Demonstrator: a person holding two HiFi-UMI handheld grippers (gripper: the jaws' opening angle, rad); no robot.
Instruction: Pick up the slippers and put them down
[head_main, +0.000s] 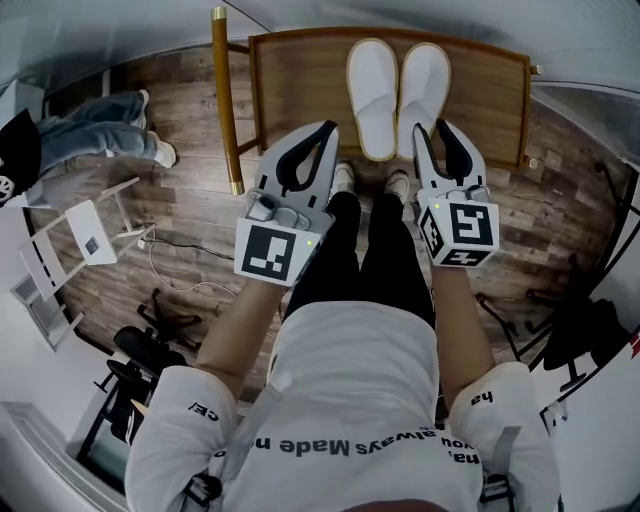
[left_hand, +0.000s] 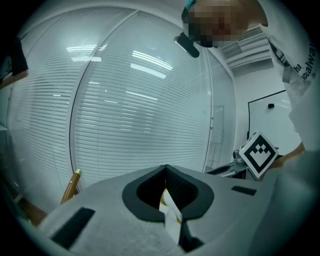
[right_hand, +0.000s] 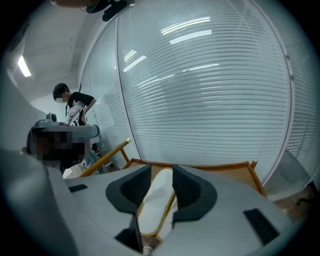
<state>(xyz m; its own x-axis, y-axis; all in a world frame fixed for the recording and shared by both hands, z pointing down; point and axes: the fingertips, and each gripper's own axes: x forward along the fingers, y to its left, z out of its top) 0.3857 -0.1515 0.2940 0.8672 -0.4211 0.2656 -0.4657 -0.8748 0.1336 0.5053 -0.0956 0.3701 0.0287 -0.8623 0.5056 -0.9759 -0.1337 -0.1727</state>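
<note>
**Item:** two white slippers (head_main: 374, 92), side by side and touching, on a wooden table (head_main: 300, 85).

**Hidden:** in the head view the right gripper (head_main: 432, 128) partly covers the near end of the slipper beside it.

**Left gripper** (head_main: 328, 128): fingers pressed together at the tips, pinching nothing. The left gripper view shows only a sliver of slipper (left_hand: 169, 212) behind them.

**Right gripper:** fingers spread. Only the right gripper view shows a slipper (right_hand: 157, 200) lengthwise between them, unpinched, its near end cut off.
</note>
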